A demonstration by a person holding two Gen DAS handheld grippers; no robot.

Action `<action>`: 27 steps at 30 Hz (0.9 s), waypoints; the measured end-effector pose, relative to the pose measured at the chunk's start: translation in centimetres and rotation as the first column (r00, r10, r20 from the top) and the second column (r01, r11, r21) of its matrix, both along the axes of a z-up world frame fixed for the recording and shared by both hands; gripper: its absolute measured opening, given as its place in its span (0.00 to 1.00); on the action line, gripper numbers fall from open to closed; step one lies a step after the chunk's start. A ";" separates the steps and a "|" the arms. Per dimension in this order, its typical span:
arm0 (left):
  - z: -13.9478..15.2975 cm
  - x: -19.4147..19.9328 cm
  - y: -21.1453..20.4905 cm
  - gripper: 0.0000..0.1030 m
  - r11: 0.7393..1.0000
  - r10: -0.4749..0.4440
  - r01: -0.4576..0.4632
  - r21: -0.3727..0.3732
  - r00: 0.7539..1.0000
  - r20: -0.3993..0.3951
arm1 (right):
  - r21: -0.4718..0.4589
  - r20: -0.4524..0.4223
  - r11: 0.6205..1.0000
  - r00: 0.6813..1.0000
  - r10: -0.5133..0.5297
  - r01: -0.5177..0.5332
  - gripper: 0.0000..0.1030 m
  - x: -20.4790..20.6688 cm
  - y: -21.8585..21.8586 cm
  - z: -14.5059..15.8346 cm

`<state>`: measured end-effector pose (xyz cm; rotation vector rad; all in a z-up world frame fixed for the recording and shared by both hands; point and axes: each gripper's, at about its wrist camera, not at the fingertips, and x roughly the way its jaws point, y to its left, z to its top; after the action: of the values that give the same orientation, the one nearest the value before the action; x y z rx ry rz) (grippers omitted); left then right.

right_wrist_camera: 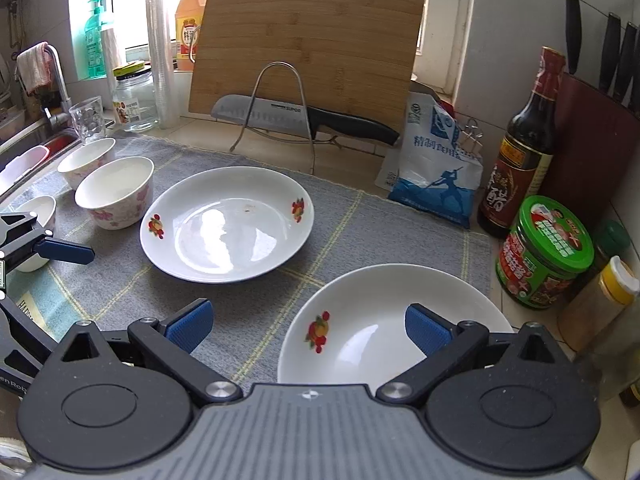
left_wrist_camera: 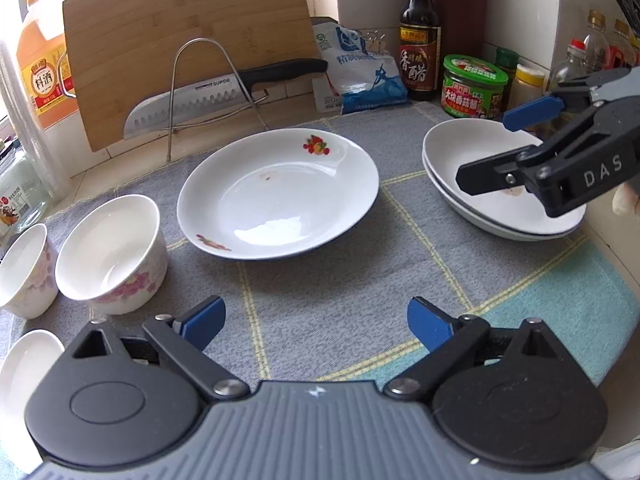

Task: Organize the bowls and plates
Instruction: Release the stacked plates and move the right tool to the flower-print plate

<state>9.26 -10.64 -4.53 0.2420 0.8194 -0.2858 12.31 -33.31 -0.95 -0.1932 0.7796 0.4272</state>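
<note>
A white plate with fruit prints (left_wrist_camera: 278, 194) (right_wrist_camera: 228, 224) lies alone in the middle of the grey mat (left_wrist_camera: 340, 288). Two like plates are stacked (left_wrist_camera: 460, 152) (right_wrist_camera: 360, 300) at the mat's right. My right gripper (right_wrist_camera: 308, 328) (left_wrist_camera: 496, 144) hovers open over that stack, holding nothing. A floral bowl (left_wrist_camera: 112, 252) (right_wrist_camera: 116, 192) stands at the left beside a second bowl (left_wrist_camera: 26, 268) (right_wrist_camera: 86, 160), and a small white bowl (left_wrist_camera: 24, 368) (right_wrist_camera: 38, 216) sits nearer. My left gripper (left_wrist_camera: 316, 324) (right_wrist_camera: 60, 250) is open and empty above the mat's front, short of the lone plate.
A bamboo cutting board (left_wrist_camera: 188, 40) leans at the back with a knife (left_wrist_camera: 208, 100) on a wire rack. A salt bag (left_wrist_camera: 364, 68), vinegar bottle (left_wrist_camera: 420, 36), green jar (left_wrist_camera: 474, 86) and spice bottles crowd the right. A sink (right_wrist_camera: 28, 140) and a glass (right_wrist_camera: 86, 120) are at the left.
</note>
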 end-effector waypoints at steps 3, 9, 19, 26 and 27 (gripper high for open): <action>-0.5 0.5 0.8 0.95 1.000 -0.011 0.011 0.000 1.000 -0.016 | -0.002 0.009 1.000 1.000 0.012 -0.012 1.00 0.0 1.4 0.1; -2.3 2.3 1.5 0.95 0.999 -0.049 0.049 -0.021 0.998 -0.029 | -0.040 0.000 0.999 1.000 -0.028 0.028 1.00 -0.9 3.5 0.8; -3.9 4.0 2.6 1.00 0.990 -0.109 0.107 -0.088 0.994 -0.023 | -0.122 -0.022 0.973 0.980 -0.199 0.195 1.00 -3.4 5.5 1.6; -4.1 4.2 2.4 1.00 0.992 -0.080 0.081 -0.102 0.997 0.014 | -0.161 -0.044 0.979 0.990 -0.137 0.128 1.00 -3.3 6.9 1.5; -4.1 4.2 2.4 1.00 0.992 -0.076 0.077 -0.103 0.997 0.016 | -0.166 -0.044 0.980 0.992 -0.118 0.109 1.00 -2.9 7.0 1.5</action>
<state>13.51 -8.28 -8.65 0.1777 0.7816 -0.3978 9.38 -26.27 0.52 -0.2892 0.8743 0.2609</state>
